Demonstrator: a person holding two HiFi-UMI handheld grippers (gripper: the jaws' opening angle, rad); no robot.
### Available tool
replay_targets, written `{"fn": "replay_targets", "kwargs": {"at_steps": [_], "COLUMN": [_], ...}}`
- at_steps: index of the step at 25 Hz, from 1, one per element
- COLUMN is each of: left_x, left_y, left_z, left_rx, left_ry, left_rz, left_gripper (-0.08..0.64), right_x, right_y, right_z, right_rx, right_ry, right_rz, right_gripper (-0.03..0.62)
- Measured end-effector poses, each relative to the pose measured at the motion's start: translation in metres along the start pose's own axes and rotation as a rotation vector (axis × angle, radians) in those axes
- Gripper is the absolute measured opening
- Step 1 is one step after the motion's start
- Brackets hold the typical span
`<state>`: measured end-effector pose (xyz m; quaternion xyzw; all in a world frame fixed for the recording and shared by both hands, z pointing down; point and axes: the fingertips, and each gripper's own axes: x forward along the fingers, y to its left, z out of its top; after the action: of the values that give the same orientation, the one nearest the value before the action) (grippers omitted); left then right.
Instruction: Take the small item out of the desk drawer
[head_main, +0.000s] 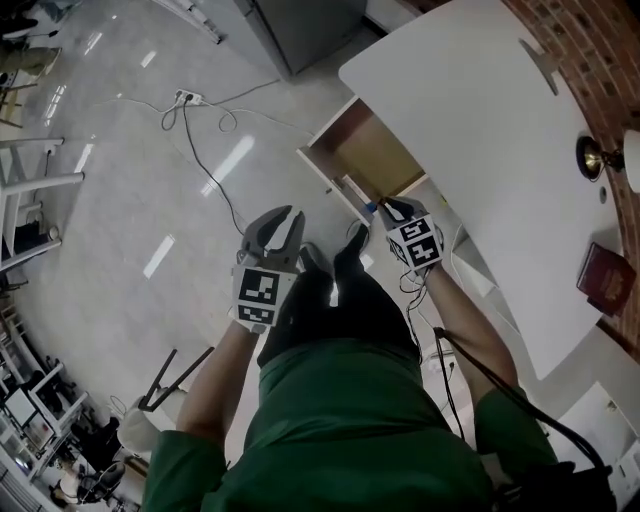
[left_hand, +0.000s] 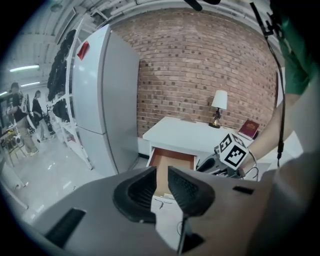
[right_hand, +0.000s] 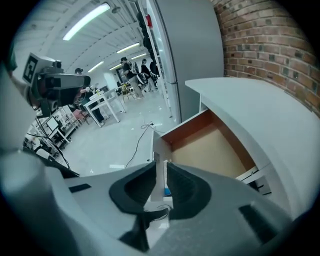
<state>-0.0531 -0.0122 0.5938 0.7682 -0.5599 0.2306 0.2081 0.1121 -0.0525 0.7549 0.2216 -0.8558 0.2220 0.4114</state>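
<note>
Drawer is open in the head view, right tool at its front, left tool away. Left gripper view: jaws a bit apart, empty. Right gripper view: jaws pinch the drawer front; small blue thing just behind it, maybe the item, not yet out.

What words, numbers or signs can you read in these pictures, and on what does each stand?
No text is readable.
Red book on the white desk: cover marking too small to read.
Red tag on the grey cabinet: too blurred to read.
Marker cubes: black-and-white square patterns, no letters.
</note>
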Motion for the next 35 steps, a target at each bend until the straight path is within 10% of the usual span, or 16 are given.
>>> {"fn": "replay_targets", "kwargs": {"at_steps": [13, 35], "left_x": [0.065, 0.069], "left_y": [-0.003, 0.031], "left_z": [-0.085, -0.133], "left_rx": [-0.081, -0.189], "left_ry": [0.168, 0.191], "left_rz": [-0.094, -0.138], "left_gripper": [0.178, 0.175], "right_x": [0.091, 0.178], "right_y": [-0.014, -0.013], "right_z": [-0.045, -0.081], "right_rx": [0.049, -0.038], "right_ry": [0.176, 0.512], "right_rz": [0.044, 0.044], "right_gripper": [0.069, 0.061]}}
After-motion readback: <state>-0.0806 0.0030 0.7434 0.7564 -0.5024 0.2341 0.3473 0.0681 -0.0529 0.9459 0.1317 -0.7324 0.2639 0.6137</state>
